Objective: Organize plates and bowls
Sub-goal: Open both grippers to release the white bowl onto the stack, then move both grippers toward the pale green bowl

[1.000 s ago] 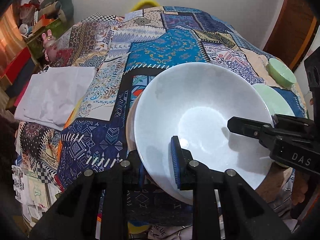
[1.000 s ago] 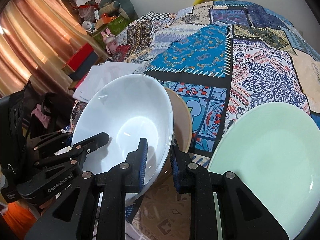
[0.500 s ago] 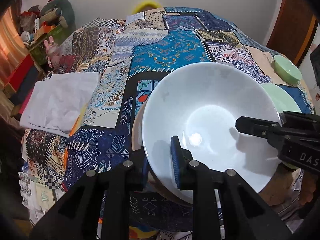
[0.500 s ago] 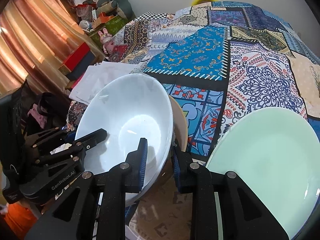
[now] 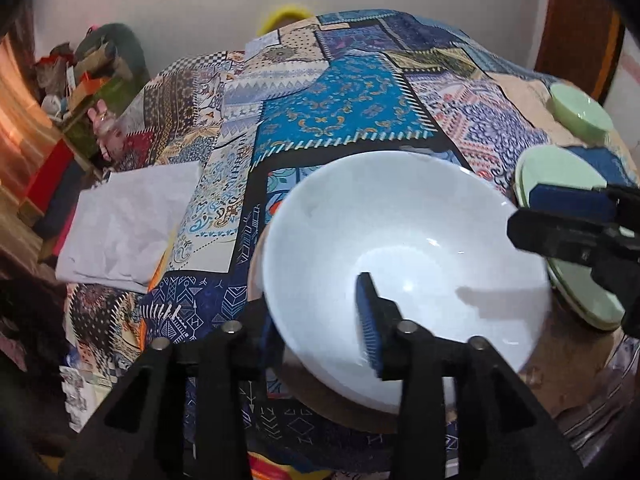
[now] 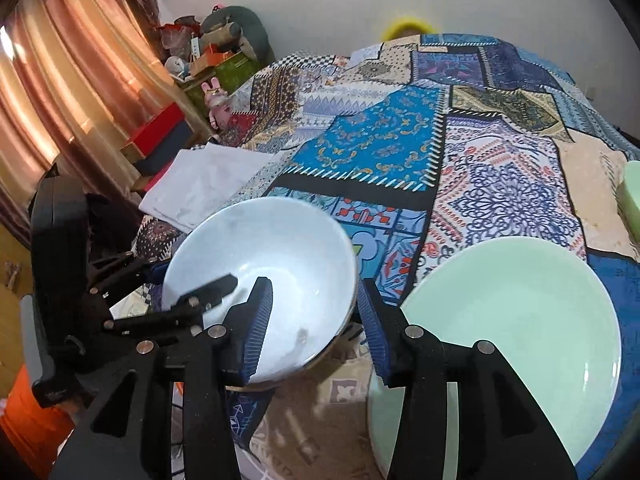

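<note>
**Operator:** Two grippers are on one thing: a wide, shallow white glazed bowl [image 5: 404, 264]. My left gripper [image 5: 320, 320] has its jaws closed on the near rim, one pad inside the bowl and one outside. My right gripper [image 6: 316, 312] straddles the opposite rim, but its jaws stand apart and I see a gap at the outer pad, so I judge it is not gripping.

**Spotter:** Where does the bowl sit?

**Operator:** It sits tilted at the near edge of the bed, over the patchwork quilt [image 5: 340, 112], with what looks like a tan plate [image 5: 344, 404] under it. I cannot tell whether the two touch. Just beside it on the right lies a pale green round plate [image 6: 520, 320]; a small pale green bowl [image 5: 580, 114] sits farther back.

**Spotter:** How will it handle?

**Operator:** I judge it stiff, fairly heavy for a rim pinch, and breakable. The glaze shines, so it is probably slippery against the ribbed pads. I would hold it by the rim with one pad well inside the wall, and keep it level so it cannot swing out.

**Spotter:** How does it look?

**Operator:** It is plain white and empty, with faint scuffs and highlights at the centre.
</note>
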`<control>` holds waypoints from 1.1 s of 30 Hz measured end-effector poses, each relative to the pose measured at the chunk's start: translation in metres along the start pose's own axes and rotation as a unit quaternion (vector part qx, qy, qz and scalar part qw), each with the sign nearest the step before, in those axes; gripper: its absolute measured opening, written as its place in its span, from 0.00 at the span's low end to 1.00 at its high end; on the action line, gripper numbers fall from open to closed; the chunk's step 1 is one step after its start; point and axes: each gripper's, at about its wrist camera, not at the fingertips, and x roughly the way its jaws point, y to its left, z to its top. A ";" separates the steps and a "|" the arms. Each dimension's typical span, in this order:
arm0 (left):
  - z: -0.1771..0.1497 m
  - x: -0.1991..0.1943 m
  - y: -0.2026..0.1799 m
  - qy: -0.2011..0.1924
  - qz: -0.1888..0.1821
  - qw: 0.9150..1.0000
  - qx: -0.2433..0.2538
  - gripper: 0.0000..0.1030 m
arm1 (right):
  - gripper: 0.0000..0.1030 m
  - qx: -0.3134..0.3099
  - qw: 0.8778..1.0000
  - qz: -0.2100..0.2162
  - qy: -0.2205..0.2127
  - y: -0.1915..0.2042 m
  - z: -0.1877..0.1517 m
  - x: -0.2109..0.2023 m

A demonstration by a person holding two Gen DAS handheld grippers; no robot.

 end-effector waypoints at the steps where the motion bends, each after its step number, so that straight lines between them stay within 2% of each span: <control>1: 0.000 -0.001 -0.004 0.002 0.001 1.000 0.008 0.54 | 0.41 0.002 1.000 0.001 0.000 -0.002 0.000 -0.001; 3: 0.002 -0.004 -0.007 0.002 0.001 1.000 0.013 0.62 | 0.41 0.007 1.000 0.000 -0.004 -0.006 0.000 -0.006; 7: 0.009 -0.006 -0.002 0.025 -0.008 1.000 -0.010 0.62 | 0.42 0.012 1.000 -0.004 -0.012 -0.015 -0.001 -0.017; 12: 0.016 -0.019 0.006 0.026 -0.017 0.999 -0.040 0.63 | 0.43 0.020 0.999 -0.019 -0.025 -0.035 -0.005 -0.038; 16: 0.023 -0.047 0.002 -0.016 0.000 0.999 -0.031 0.70 | 0.46 0.026 0.998 -0.044 -0.042 -0.056 -0.009 -0.063; 21: 0.032 -0.074 -0.011 -0.052 0.008 0.998 -0.021 0.73 | 0.47 0.039 0.994 -0.084 -0.058 -0.085 -0.013 -0.091; 24: 0.037 -0.085 -0.021 -0.072 -0.015 0.997 -0.030 0.80 | 0.48 0.050 0.991 -0.108 -0.067 -0.106 -0.016 -0.110; 33: 0.064 -0.098 -0.072 -0.111 -0.065 0.992 -0.018 0.82 | 0.50 0.079 0.977 -0.174 -0.090 -0.164 -0.016 -0.155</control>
